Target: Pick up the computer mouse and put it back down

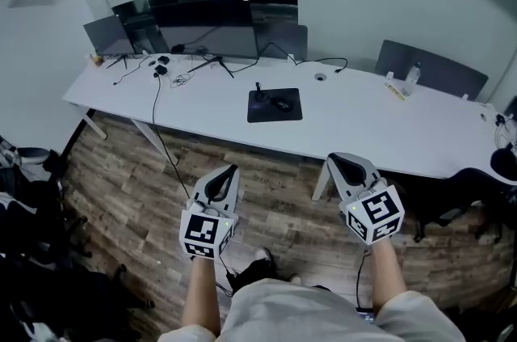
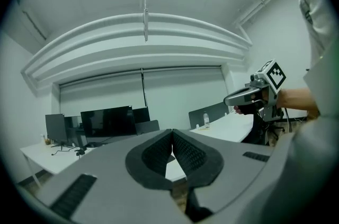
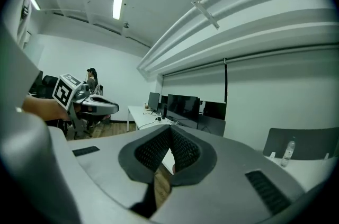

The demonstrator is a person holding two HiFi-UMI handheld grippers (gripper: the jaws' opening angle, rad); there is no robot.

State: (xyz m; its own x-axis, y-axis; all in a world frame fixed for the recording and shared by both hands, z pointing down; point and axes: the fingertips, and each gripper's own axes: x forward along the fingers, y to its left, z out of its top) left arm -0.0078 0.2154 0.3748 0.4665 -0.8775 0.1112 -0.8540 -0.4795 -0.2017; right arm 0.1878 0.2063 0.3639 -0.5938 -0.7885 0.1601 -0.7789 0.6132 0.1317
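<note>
The black computer mouse [image 1: 282, 103] lies on a black mouse pad [image 1: 269, 113] in the middle of the long white desk [image 1: 363, 122], with a small black upright object [image 1: 258, 95] beside it. Both grippers hang over the wooden floor in front of the desk, well short of the mouse. My left gripper [image 1: 231, 170] is shut and holds nothing; its pads [image 2: 159, 151] meet at the tip. My right gripper [image 1: 334, 161] is also shut and empty, its pads [image 3: 183, 151] touching. Each gripper also shows in the other's view: the right gripper [image 2: 249, 96] and the left gripper [image 3: 90, 105].
Dark monitors [image 1: 202, 21] and cables [image 1: 157, 73] stand at the desk's back left. A grey chair back [image 1: 432, 67] and a water bottle [image 1: 412, 76] are at the back right. Black bags [image 1: 32, 195] sit on the floor at left, a black chair [image 1: 501, 166] at right.
</note>
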